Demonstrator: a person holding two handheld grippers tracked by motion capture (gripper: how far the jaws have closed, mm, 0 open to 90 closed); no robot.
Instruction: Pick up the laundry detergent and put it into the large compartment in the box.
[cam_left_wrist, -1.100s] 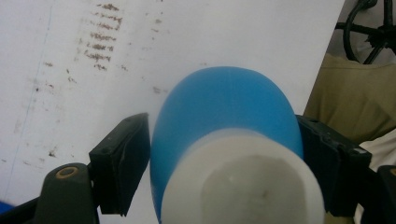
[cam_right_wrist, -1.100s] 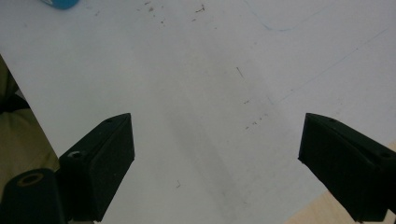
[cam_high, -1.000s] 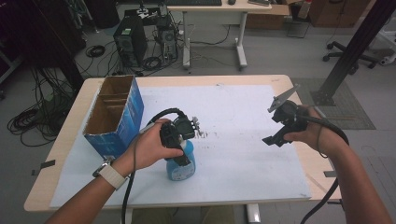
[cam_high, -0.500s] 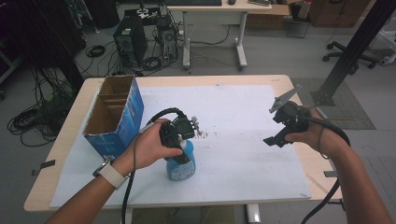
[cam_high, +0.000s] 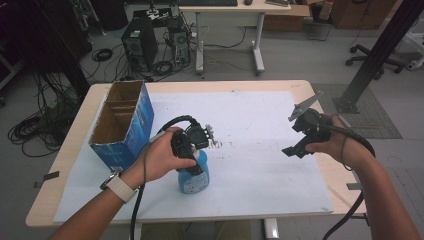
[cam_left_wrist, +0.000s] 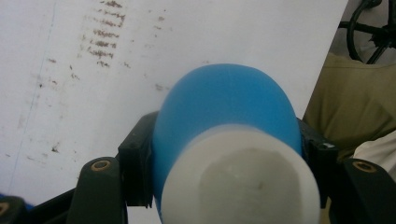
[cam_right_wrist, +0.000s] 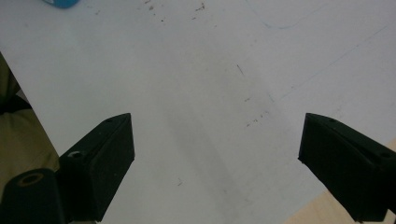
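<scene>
Cardboard is the first thing at the left: a blue box (cam_high: 122, 125) with an open top and dividers inside stands on the white sheet (cam_high: 260, 125) that covers the surface (cam_high: 320, 86). Probably it is open so that things can go into its compartments, but I only guess this.

Just to the right of the box, the left gripper (cam_high: 192, 160) comes down from above on a blue bottle (cam_high: 194, 177) with a white cap (cam_left_wrist: 243, 179). The bottle stands upright on the sheet, near the person's edge. In the left gripper view the fingers (cam_left_wrist: 135, 172) press on both sides of the blue body just below the cap, so they are clamped on the bottle. This hold near the top seems chosen to keep it upright for lifting.

Well apart, over the right side of the sheet, the right gripper (cam_high: 300, 145) hovers. Its fingers (cam_right_wrist: 105, 161) are wide apart with nothing between them, only bare sheet below. It looks to be waiting, ready to help.
</scene>
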